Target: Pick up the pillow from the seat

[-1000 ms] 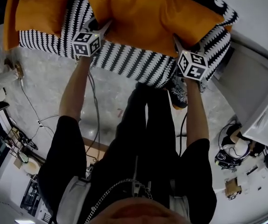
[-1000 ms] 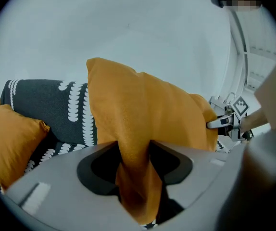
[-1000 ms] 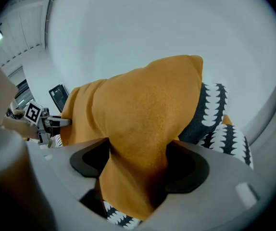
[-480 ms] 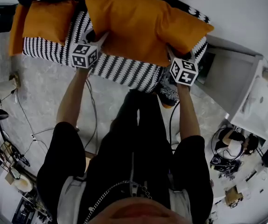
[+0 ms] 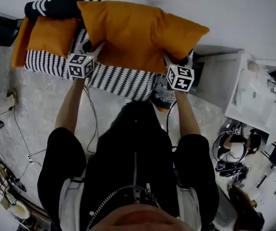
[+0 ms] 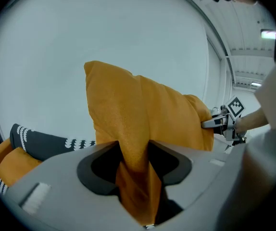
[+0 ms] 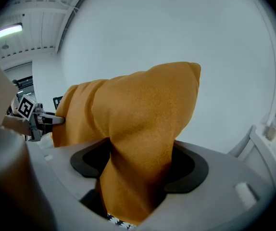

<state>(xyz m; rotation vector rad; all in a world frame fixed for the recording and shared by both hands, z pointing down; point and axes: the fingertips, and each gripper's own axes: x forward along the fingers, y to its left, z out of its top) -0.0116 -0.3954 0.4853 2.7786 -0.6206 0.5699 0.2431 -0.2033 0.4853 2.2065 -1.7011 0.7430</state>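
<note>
A big orange pillow (image 5: 138, 35) hangs lifted above the black-and-white patterned seat (image 5: 119, 78), stretched between both grippers. My left gripper (image 5: 94, 46) is shut on the pillow's left lower corner, and its fabric (image 6: 134, 162) bunches between the jaws. On the right, my right gripper (image 5: 171, 59) is shut on the other lower corner, with a thick fold (image 7: 138, 172) squeezed between its jaws. The right gripper (image 6: 217, 121) shows at the pillow's far end in the left gripper view, and the left gripper (image 7: 44, 119) shows likewise in the right gripper view.
A second orange pillow (image 5: 46, 37) lies on the seat's left end against a dark patterned backrest (image 5: 51, 6). A white cabinet (image 5: 234, 88) stands to the right of the seat. Cables (image 5: 18, 129) and small clutter lie on the grey floor. A white wall (image 6: 104, 28) is behind.
Both grippers have carried the pillow up and away from the seat; it now hangs higher, clear of the cushion. The view has shifted so more floor and cabinet show.
</note>
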